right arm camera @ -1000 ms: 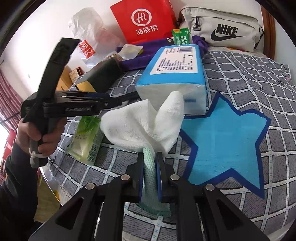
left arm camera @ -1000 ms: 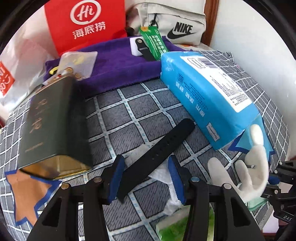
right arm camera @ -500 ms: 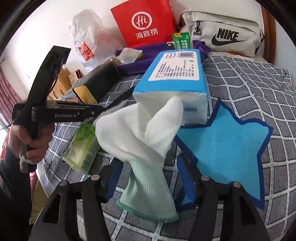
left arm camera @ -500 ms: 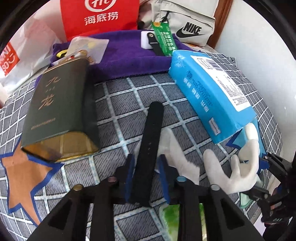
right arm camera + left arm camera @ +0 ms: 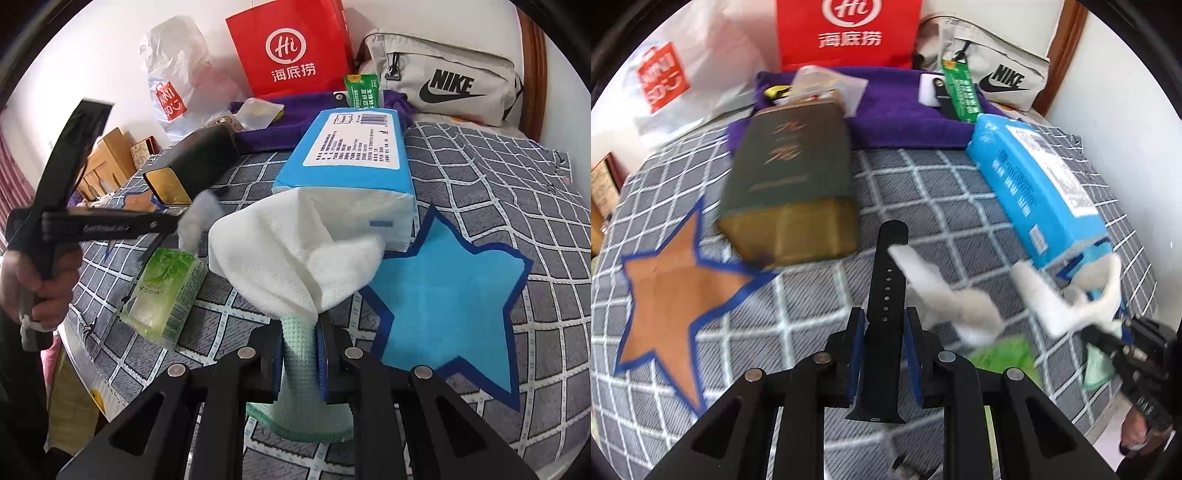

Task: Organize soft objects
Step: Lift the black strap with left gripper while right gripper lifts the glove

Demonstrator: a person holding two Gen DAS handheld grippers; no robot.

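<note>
Left wrist view shows the left gripper [image 5: 884,341] fingers just closed onto the black strap [image 5: 886,295], now lifted off the bed [image 5: 923,184], while the right gripper [image 5: 300,356] is clamped on the white glove [image 5: 295,251] again.

A bed covered by a grey checked quilt [image 5: 480,166] is shown; a blue tissue pack [image 5: 351,158] at twelve o'clock, a green wet-wipe packet [image 5: 166,291] at nine.
</note>
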